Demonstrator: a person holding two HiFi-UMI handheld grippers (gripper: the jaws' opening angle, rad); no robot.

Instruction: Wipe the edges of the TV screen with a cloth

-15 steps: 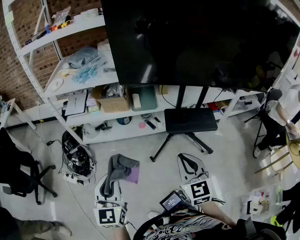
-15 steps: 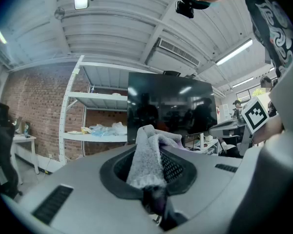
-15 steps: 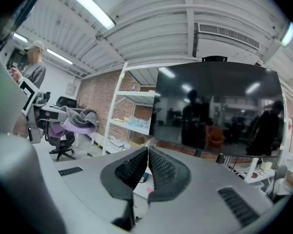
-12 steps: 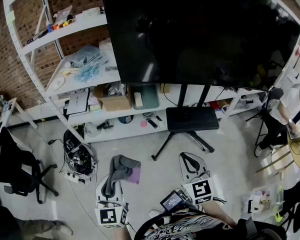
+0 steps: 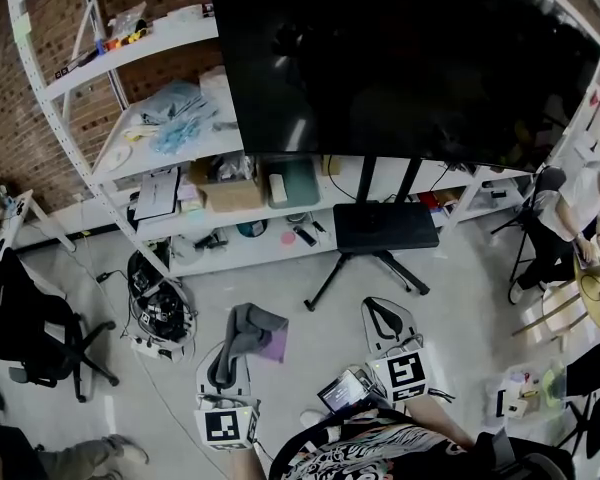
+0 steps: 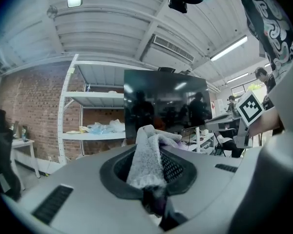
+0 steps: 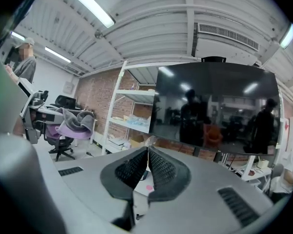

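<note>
Brick-walled room: left gripper clamps grey cloth, facing TV screen.

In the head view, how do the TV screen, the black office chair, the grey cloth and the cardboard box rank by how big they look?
1. TV screen, by far.
2. The black office chair.
3. The grey cloth and the cardboard box look alike; the cloth is nearer the camera, so I won't rank them.

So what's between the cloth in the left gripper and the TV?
Head view: a stretch of bare floor, then the white shelf rack with its cardboard box, lie between the cloth and the TV screen.
</note>
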